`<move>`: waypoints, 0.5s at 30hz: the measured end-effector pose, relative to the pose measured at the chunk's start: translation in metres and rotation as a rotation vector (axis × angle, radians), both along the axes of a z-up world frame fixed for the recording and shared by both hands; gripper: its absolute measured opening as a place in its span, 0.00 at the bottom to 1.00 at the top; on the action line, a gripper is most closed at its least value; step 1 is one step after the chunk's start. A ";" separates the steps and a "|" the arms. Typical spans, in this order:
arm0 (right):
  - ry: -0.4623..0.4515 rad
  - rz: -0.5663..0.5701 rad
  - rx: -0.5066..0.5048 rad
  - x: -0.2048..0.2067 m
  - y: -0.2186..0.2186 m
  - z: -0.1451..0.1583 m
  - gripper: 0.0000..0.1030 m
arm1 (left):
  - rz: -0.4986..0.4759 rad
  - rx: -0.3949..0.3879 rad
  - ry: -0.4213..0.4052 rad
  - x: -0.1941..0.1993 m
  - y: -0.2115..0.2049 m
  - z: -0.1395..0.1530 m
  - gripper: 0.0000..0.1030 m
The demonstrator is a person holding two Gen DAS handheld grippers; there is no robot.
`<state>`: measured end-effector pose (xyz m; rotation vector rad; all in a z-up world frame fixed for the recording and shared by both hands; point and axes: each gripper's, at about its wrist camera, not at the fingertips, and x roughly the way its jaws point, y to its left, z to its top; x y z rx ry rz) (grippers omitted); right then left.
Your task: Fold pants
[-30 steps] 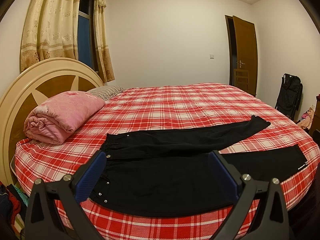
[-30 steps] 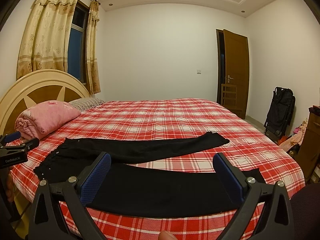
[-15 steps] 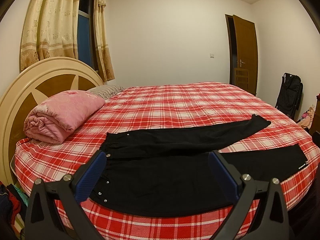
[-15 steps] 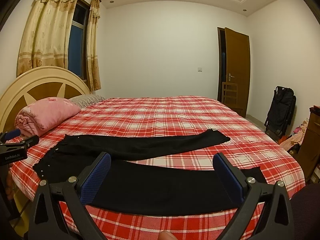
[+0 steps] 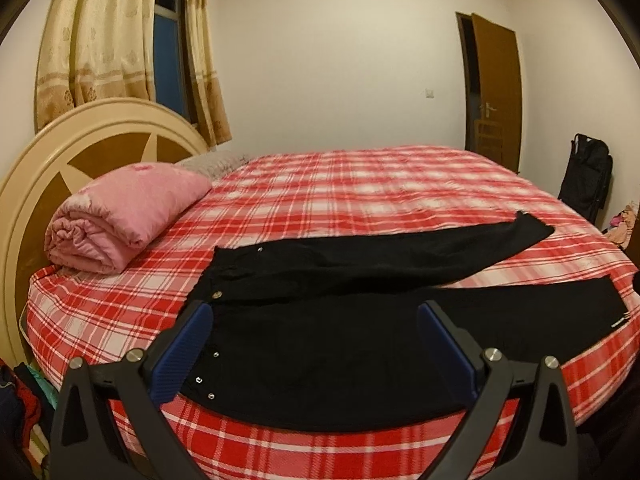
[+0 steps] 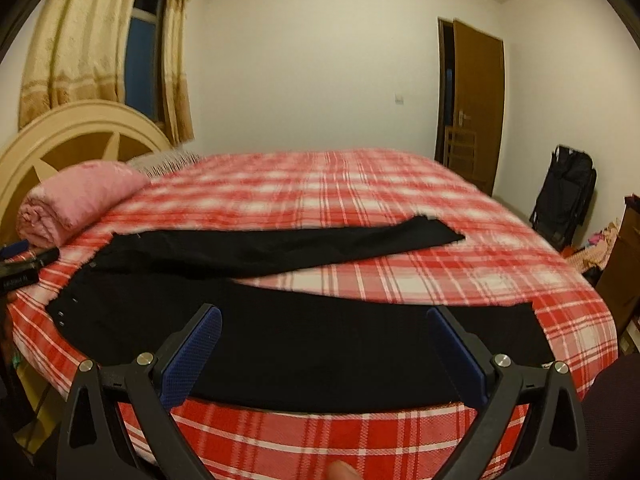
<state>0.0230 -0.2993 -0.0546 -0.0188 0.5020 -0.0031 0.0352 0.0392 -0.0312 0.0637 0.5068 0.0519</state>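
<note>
Black pants (image 5: pixel 340 320) lie flat on the red plaid bed (image 5: pixel 340 200), waistband to the left and both legs spread apart to the right. They also show in the right wrist view (image 6: pixel 300 320). My left gripper (image 5: pixel 314 320) is open and empty, hovering over the waist and hip near the bed's front edge. My right gripper (image 6: pixel 324 320) is open and empty above the near leg. The left gripper's tip (image 6: pixel 24 264) shows at the left edge of the right wrist view.
A rolled pink blanket (image 5: pixel 120 216) lies by the cream headboard (image 5: pixel 80 136) on the left. A brown door (image 5: pixel 496 92) and a black bag (image 5: pixel 588 176) stand on the right. Clothes lie on the floor at lower left (image 5: pixel 20 404).
Both grippers have tilted down and moved closer to the bed; the pants now sit higher and larger in both views. The pants have not moved.
</note>
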 end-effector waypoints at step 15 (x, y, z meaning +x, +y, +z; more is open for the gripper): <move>0.175 -0.097 -0.006 0.163 -0.094 -0.022 0.99 | 0.162 -0.008 0.210 0.205 0.164 -0.066 1.00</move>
